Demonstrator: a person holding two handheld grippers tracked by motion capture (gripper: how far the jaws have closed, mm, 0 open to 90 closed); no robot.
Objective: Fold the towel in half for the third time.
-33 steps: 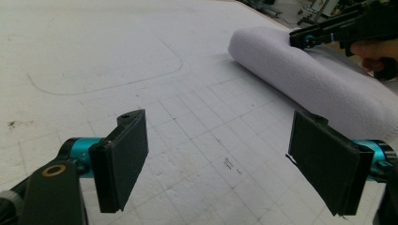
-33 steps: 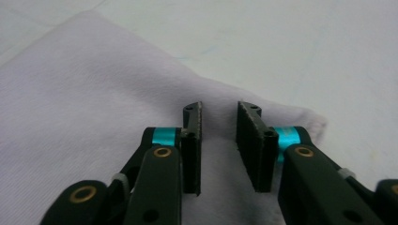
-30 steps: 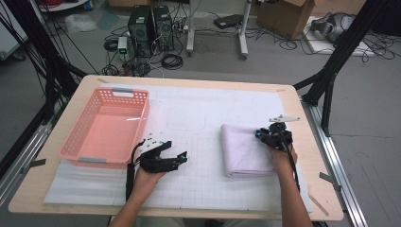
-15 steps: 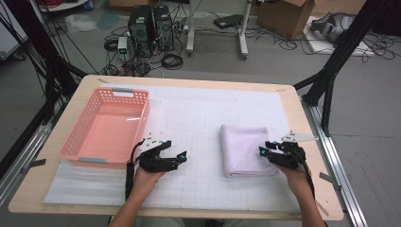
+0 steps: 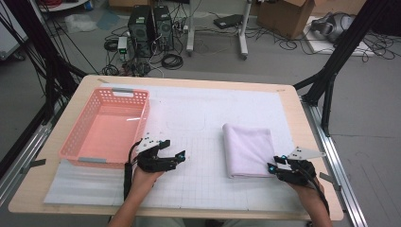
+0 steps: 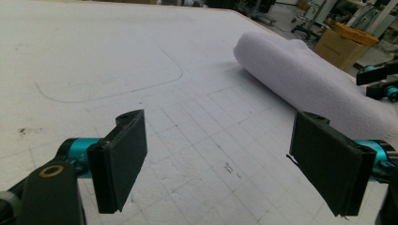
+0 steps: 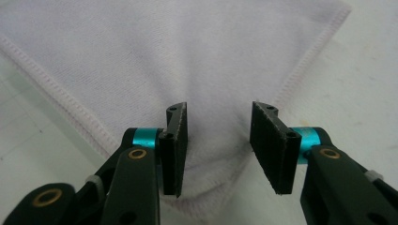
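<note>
A folded white towel [image 5: 249, 149] lies on the gridded white mat [image 5: 208, 109] that covers most of the tabletop [image 5: 293, 101], toward the right edge and a little nearer the front edge than the back. The right gripper [image 5: 273, 166] sits at the towel's front right corner, held by the person's right hand [image 5: 302, 182]; in the right gripper view its two black fingers [image 7: 176, 147] stand apart with a clear gap between them, poised over the stitched corner of the towel [image 7: 187, 61], which runs under the gap, and the pads are not pressed on the cloth. The left gripper [image 5: 172, 150] rests over the mat near the front edge, left of centre, just beside the front right corner of a pink plastic basket [image 5: 106, 126] that stands along the left side of the tabletop. In the left gripper view its fingers [image 6: 119, 161] are spread wide with nothing between them, above the mat's printed grid, and the towel [image 6: 305, 82] lies well apart ahead, its rolled fold facing the camera, with the right gripper [image 6: 378, 82] at its far edge. The person's left hand [image 5: 142, 172] holds this gripper from the front edge.
</note>
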